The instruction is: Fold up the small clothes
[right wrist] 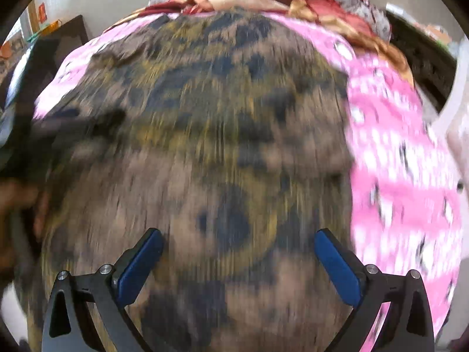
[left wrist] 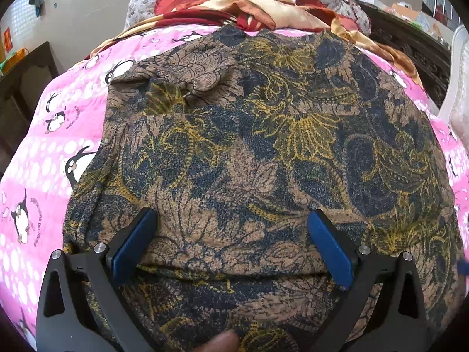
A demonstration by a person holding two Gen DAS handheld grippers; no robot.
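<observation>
Fingertip (left wrist: 224, 341) only in left view, patterned garment (left wrist: 249, 146) sharp, right probably motion-blurred

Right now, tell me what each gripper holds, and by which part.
Nothing is held. The left gripper and right gripper both hang over the garment with jaws wide apart, gripping no cloth.

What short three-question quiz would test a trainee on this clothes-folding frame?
1. True or false: the left tongs are clamped on the patterned garment.
2. Which lies under the garment: A) a bare wooden table, B) a pink penguin blanket, C) a green towel?
3. Fill in: the right wrist view is too ____ to show fine detail of the fabric around the right tongs.

Key: 1 false, both tongs stand open; 2 B; 3 blurred.
</observation>
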